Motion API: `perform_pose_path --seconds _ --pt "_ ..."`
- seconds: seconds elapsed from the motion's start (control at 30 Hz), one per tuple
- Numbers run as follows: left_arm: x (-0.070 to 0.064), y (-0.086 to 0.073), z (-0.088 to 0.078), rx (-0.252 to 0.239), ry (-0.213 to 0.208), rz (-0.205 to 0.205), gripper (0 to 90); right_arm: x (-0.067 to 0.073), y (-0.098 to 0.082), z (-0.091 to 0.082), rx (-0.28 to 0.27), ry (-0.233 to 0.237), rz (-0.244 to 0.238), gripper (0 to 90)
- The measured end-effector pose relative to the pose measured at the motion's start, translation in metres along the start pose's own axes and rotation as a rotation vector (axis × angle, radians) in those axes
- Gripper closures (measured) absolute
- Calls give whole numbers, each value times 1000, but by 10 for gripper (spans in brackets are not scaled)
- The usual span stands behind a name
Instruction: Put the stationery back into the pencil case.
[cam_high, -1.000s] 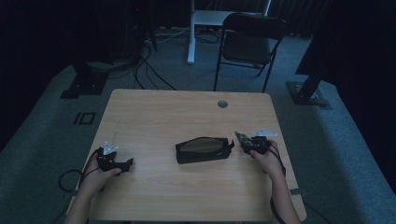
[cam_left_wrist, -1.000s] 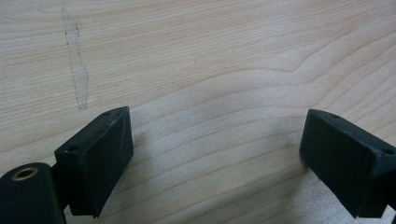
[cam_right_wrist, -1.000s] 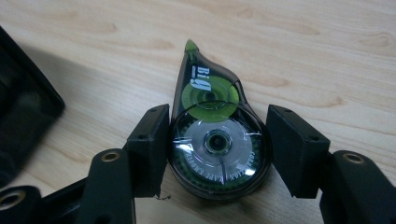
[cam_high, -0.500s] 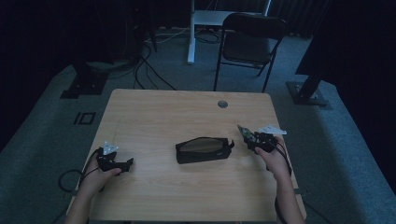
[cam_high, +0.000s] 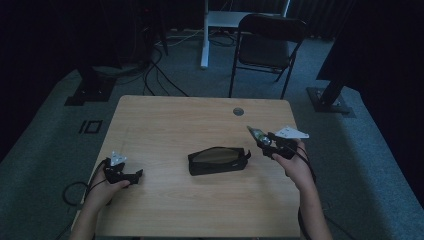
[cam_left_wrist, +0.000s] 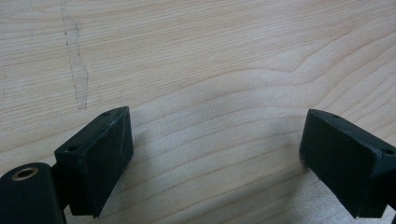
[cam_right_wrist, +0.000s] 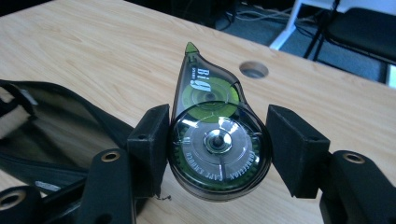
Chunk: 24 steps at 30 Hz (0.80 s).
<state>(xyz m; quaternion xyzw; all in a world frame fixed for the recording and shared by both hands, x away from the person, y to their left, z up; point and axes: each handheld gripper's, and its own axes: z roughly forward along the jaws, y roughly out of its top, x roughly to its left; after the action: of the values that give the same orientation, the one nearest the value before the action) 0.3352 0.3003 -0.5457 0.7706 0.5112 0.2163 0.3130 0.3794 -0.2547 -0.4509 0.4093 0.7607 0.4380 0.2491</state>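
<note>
pale wood-grain table (cam_high: 165, 120), black pouch (cam_high: 218, 160), smoky-clear correction tape dispenser (cam_right_wrist: 212, 135) with green tip, black gripper (cam_right_wrist: 217, 144)

The right gripper (cam_right_wrist: 217, 140) clamps a correction tape dispenser (cam_right_wrist: 212, 130) between its two black jaws, the green tip pointing away over the wooden table (cam_right_wrist: 93, 51). Left of the dispenser lies an open black pouch (cam_right_wrist: 42, 130). Beyond the dispenser's tip, a round cable hole (cam_right_wrist: 253, 69) pierces the tabletop.
</note>
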Motion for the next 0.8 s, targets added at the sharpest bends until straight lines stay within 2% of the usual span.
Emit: perform_pose_path --seconds 0.23,0.37,0.4,0.53,0.8 --pt "0 0 0 0 0 0 101 19 20 -9 -35 54 -77 414" --pt "0 0 0 0 0 0 101 27 27 -10 -45 84 -104 414" --pt "0 0 0 -1 0 -1 101 33 31 -9 -48 106 -120 414" --pt "0 0 0 -1 0 0 101 44 38 -7 -53 146 -157 414" --pt "0 0 0 -1 0 -1 101 62 44 1 -44 227 -217 414"
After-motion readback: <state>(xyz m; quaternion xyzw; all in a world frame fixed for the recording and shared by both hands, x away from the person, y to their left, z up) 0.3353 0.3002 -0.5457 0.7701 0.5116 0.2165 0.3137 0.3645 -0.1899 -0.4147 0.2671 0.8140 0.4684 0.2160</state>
